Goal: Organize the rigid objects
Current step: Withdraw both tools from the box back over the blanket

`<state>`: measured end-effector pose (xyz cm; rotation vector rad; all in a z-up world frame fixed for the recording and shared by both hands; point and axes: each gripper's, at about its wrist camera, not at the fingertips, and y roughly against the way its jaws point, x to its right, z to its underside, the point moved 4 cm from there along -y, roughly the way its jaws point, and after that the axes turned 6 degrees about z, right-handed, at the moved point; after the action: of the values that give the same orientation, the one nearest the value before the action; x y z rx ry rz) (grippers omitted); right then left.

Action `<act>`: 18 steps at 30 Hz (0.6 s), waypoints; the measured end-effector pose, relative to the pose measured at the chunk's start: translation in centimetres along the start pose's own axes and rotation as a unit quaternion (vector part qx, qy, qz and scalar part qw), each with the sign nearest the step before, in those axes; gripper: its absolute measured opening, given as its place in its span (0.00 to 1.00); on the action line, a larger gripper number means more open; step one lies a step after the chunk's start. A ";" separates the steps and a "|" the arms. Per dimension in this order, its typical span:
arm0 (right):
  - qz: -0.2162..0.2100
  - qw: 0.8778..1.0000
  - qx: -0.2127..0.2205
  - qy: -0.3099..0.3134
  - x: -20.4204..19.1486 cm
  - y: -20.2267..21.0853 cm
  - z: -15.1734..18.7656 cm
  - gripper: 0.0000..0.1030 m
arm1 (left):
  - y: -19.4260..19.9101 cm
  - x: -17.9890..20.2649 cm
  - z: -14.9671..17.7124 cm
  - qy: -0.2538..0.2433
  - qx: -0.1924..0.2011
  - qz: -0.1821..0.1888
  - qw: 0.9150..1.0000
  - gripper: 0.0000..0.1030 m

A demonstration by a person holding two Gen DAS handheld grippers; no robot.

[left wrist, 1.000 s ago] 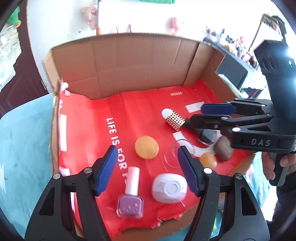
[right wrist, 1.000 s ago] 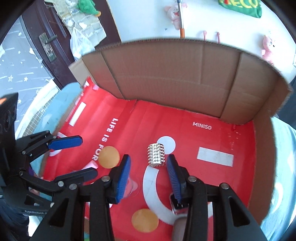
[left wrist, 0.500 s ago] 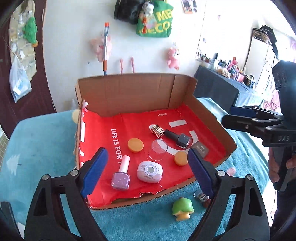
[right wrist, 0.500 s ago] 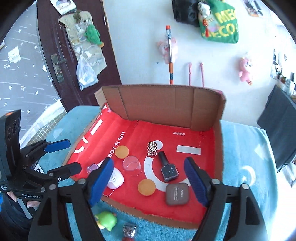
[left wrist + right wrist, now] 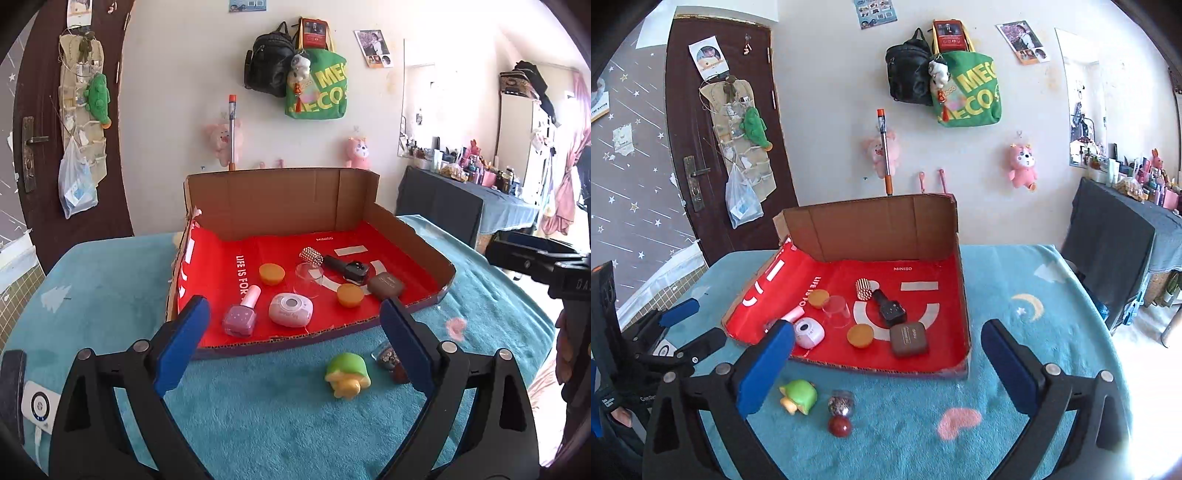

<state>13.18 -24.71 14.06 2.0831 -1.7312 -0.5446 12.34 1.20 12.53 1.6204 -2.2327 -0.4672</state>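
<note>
It was a lived-in bedroom: plush toys [image 5: 1022, 167] and bags [image 5: 967, 92] hung on the wall, cosmetics [image 5: 465, 162] crowded a dresser, beside a wooden door [image 5: 713, 147].

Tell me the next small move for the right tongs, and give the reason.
Probably lower the right tongs toward the green toy. Their jaws are opening with nothing between them. The toy, a glittery ball and a red ball lie on the teal cloth outside the box, while the other items already sit inside it.

black tool [image 5: 295, 341], blue pads [image 5: 183, 349], silver screws
</note>
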 end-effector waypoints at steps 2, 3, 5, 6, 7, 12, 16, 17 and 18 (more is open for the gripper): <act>0.017 1.000 0.005 0.010 -0.2 0.2 1.8 1.00 | 0.5 0.6 1.0 -0.004 0.007 -0.008 1.000 0.91; 0.021 1.000 0.006 0.015 -0.4 0.2 2.6 1.00 | 0.6 0.8 1.4 -0.004 0.009 -0.008 1.000 0.91; 0.025 0.999 0.009 0.024 -0.6 0.3 4.3 1.00 | 1.0 1.1 2.4 0.003 0.013 -0.007 1.000 0.91; 0.029 0.999 0.010 0.027 -0.7 0.2 5.1 1.00 | 1.1 1.2 2.8 0.008 0.013 -0.008 1.000 0.91; 0.035 0.999 0.011 0.029 -0.9 0.2 5.8 1.00 | 1.1 1.3 3.3 0.013 0.014 -0.010 1.000 0.91; 0.052 0.998 0.022 0.039 -1.4 0.0 8.7 1.00 | 1.1 1.7 5.4 0.010 0.015 -0.027 0.999 0.91; 0.053 0.998 0.016 0.027 -1.3 -0.5 10.3 1.00 | 0.6 2.0 6.8 0.009 0.006 -0.034 0.999 0.91; 0.052 0.998 0.013 0.024 -1.3 -0.6 10.7 1.00 | 0.5 2.0 7.1 0.011 0.006 -0.036 0.999 0.91; 0.053 0.998 0.011 0.023 -1.2 -0.8 10.9 1.00 | 0.3 1.9 7.4 0.013 0.004 -0.039 0.999 0.91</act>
<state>8.00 -23.82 4.39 1.9880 -1.8164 -0.4443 8.13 -0.07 6.23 1.7117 -2.1625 -0.4561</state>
